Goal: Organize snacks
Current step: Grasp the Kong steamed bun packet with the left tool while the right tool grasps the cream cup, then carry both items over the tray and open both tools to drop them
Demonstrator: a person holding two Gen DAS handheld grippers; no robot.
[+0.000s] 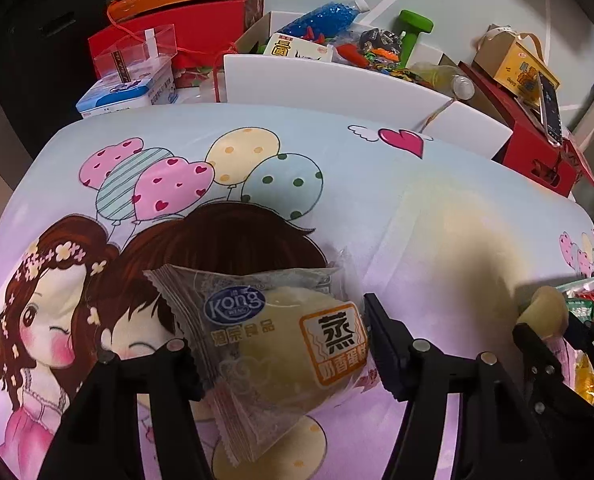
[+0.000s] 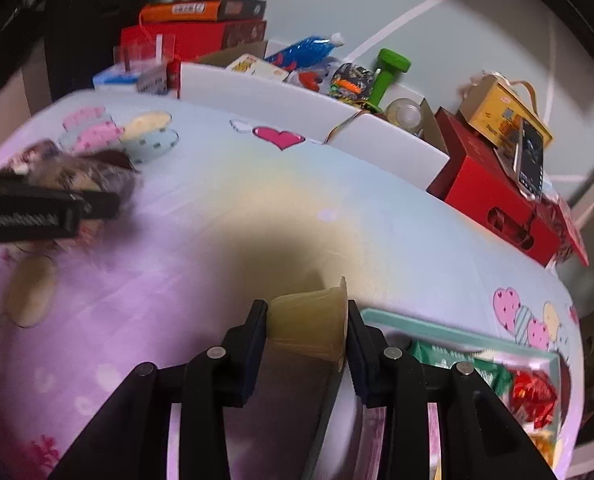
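Your left gripper pinches a soft, crinkly cake packet; your right gripper clamps a light, slippery jelly cup by its sidewalls.

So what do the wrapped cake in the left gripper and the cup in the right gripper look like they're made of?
Wrapped cake: thin, glossy, see-through plastic film with crimped, serrated ends; the pale cake shows through. Cup: translucent yellowish plastic, smooth, with a thin lid tab at its rim, probably a jelly cup. Its contents can't be confirmed.
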